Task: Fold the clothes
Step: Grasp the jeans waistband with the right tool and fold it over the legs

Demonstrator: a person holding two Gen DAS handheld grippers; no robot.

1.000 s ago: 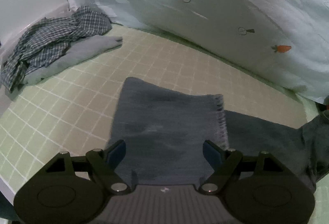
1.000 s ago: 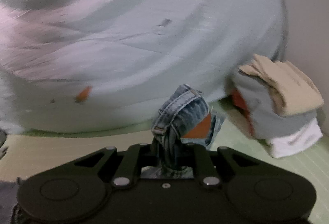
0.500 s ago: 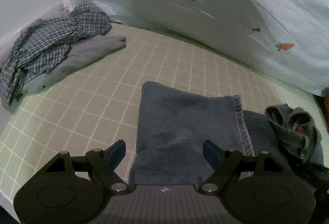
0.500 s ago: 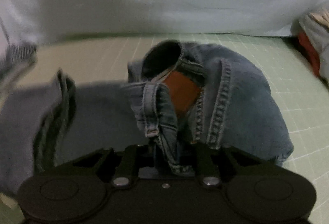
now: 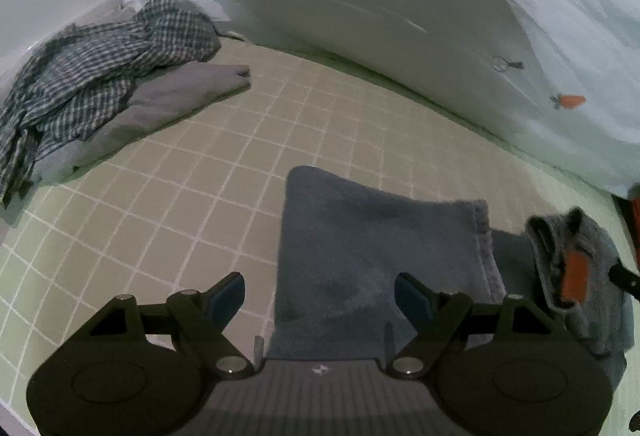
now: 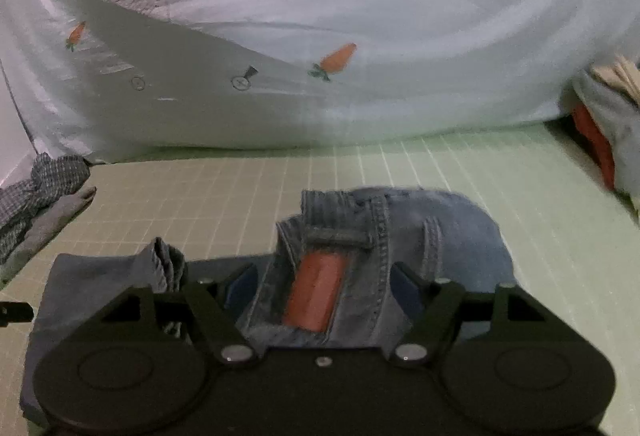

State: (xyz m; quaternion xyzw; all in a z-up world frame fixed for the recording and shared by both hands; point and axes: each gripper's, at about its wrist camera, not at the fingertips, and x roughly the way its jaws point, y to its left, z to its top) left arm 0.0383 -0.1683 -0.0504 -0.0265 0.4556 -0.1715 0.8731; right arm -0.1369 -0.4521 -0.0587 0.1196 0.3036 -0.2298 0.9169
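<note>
Right gripper (image 6: 324, 284): the jaws are standing wide and have just been opening; the waistband of the jeans (image 6: 400, 236) is lying between them, with its orange label (image 6: 316, 288) facing up, but the pads are not pressing on it. This is probably the release of the waist end after it has been carried over onto the legs, so that the fold can settle.

Left gripper (image 5: 320, 296): the jaws are likewise spread wide and holding nothing, hovering over the folded leg part of the jeans (image 5: 372, 248), whose hemmed edge is lying flat. The gripper is probably waiting there to steady or take the next fold.

The jeans are resting on the bed sheet (image 5: 248, 164), a pale green cloth with a white grid, close in front of both grippers. A light quilt (image 6: 320, 16) with carrot prints is bulging behind.

Count: one pair of jeans in hand; one unfolded heap at the left, made of a checked shirt (image 5: 100, 68) over a grey garment (image 5: 176, 100); one stack of folded clothes (image 6: 608, 116) at the right edge, showing beige, grey and red layers, their exact number being unclear. Two grippers are in use.
</note>
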